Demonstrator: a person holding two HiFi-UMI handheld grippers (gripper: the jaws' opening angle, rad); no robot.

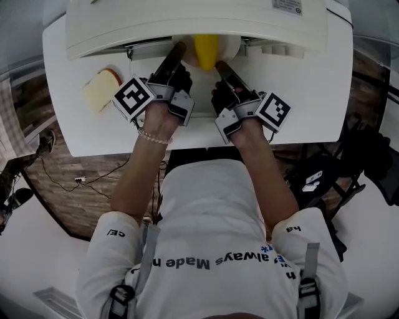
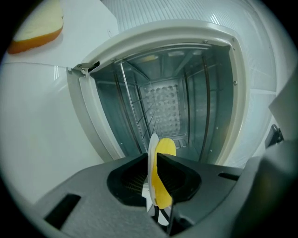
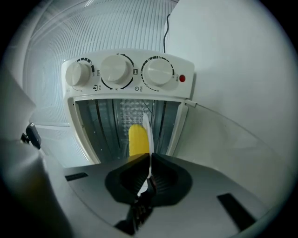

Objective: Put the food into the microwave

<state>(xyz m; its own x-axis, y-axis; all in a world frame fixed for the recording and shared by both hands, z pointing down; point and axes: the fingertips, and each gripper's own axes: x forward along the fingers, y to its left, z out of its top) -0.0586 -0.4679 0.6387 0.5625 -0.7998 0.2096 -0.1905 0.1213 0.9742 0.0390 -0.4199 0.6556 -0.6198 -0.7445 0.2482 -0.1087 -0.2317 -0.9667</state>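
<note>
A long yellow piece of food (image 1: 205,50) lies on a white plate (image 1: 228,45) at the mouth of the white microwave (image 1: 187,19). My left gripper (image 1: 179,51) is shut on the plate's left rim, and my right gripper (image 1: 221,65) is shut on its right rim. In the left gripper view the plate (image 2: 151,145) stands edge-on between the jaws of the left gripper (image 2: 152,156), with the food (image 2: 164,185) beside it and the open metal cavity (image 2: 163,102) ahead. In the right gripper view the right gripper (image 3: 149,158) pinches the plate (image 3: 145,126), with the food (image 3: 138,139) to its left.
A slice of bread (image 1: 103,88) lies on the white table (image 1: 299,106) left of my grippers, and it shows as the bread (image 2: 35,25) in the left gripper view. The microwave's panel (image 3: 121,72) has three knobs and a red lamp. A wire rack sits inside the cavity.
</note>
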